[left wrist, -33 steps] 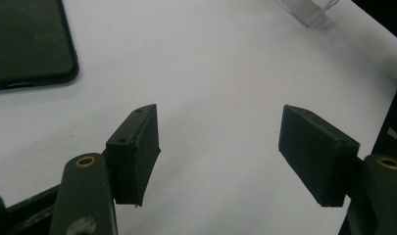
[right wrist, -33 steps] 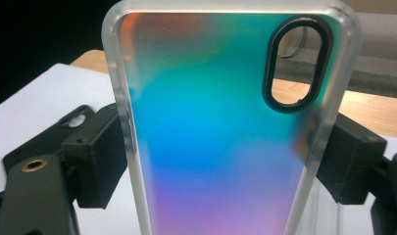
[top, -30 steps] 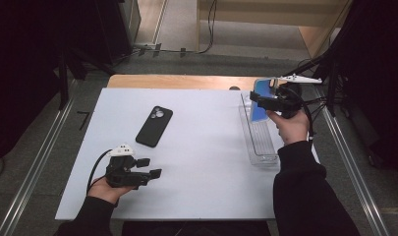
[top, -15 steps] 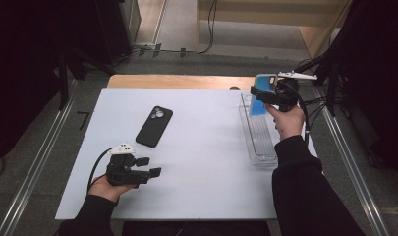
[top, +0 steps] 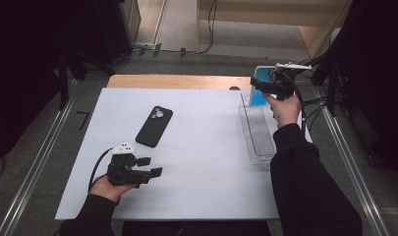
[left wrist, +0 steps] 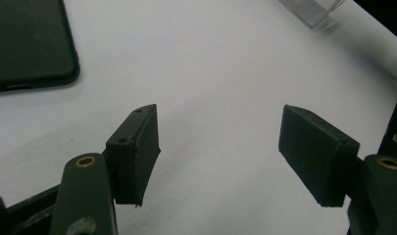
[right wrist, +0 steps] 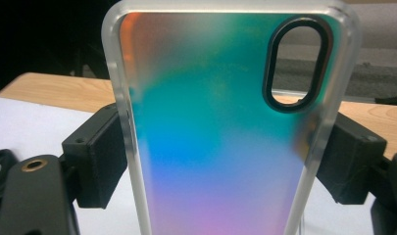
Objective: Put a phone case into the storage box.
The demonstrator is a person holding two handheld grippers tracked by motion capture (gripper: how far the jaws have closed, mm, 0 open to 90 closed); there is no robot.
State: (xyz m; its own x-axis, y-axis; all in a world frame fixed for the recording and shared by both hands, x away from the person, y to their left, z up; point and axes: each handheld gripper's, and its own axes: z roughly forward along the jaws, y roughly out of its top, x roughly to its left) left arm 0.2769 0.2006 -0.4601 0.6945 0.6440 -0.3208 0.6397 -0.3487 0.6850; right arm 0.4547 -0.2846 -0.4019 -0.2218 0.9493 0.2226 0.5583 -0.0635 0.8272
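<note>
A black phone (top: 154, 126) lies face down on the white table (top: 206, 162), left of centre; its corner (left wrist: 24, 44) appears at the top left of the left gripper view. My left gripper (top: 151, 166) rests low near the front left, open, with nothing between its pads (left wrist: 137, 152). Raised over the far right end, my right gripper (top: 260, 87) is shut on an iridescent blue-green phone case (right wrist: 220, 127) with a frosted rim and an oval camera cutout, held upright by its two side edges. The same case (top: 259, 88) looks blue from above.
A clear plastic tray (top: 258, 130) lies lengthwise along the right side of the table, below the raised case. A wooden strip (top: 177, 81) runs along the far edge. Cables trail off both grippers. Dark equipment stands beyond the right edge.
My right gripper has carried the case upward and farther from the person, away from the tray. The left gripper and the black phone have stayed put.
</note>
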